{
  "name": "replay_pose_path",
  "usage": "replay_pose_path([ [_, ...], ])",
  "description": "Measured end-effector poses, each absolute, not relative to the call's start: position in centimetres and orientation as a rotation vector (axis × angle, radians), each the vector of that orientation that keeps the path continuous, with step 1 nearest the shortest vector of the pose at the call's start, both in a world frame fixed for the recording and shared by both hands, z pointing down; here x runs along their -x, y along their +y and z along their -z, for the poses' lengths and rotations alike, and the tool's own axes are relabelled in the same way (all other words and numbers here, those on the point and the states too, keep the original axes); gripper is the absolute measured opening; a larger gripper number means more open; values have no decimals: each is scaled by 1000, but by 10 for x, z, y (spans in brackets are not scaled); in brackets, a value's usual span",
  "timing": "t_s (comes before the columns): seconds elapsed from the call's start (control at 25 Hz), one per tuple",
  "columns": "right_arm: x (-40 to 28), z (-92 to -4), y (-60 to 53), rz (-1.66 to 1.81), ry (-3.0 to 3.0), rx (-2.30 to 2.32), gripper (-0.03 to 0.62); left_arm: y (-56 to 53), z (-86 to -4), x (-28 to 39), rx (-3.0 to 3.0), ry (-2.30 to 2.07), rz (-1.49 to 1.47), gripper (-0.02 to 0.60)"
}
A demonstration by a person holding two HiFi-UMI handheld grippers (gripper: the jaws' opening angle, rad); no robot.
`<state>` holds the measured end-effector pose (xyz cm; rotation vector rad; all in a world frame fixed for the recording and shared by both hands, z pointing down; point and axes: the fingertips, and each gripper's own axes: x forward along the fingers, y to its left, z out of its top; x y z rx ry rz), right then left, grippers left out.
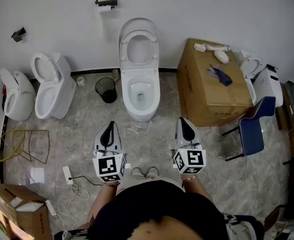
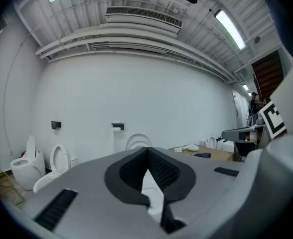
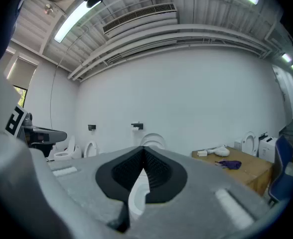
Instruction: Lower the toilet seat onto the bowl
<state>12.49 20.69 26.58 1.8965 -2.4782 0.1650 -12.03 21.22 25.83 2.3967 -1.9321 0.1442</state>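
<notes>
A white toilet [image 1: 140, 91] stands against the far wall at the middle of the head view. Its seat [image 1: 139, 46] and lid are raised upright against the tank, and the bowl lies bare. The raised seat [image 2: 138, 141] shows small above the left jaws and the seat [image 3: 153, 140] above the right jaws too. My left gripper [image 1: 108, 129] is shut and empty, held level a short way in front of the bowl, to its left. My right gripper [image 1: 185, 126] is shut and empty too, in front and to the right.
A large cardboard box [image 1: 212, 86] with small items on top stands right of the toilet. A blue chair [image 1: 253, 126] is beside it. A black bin [image 1: 106, 89] sits left of the bowl, with two more toilets [image 1: 52, 84] further left. Cables and a box [image 1: 24, 211] lie near left.
</notes>
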Motion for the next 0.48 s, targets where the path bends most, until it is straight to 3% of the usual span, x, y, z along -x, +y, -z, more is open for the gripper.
replay_pose_path([
  [0.48,-126,-263,199,-146,-2476,-1889,5,205,-257,121,-2384,-1943,-142,-2],
])
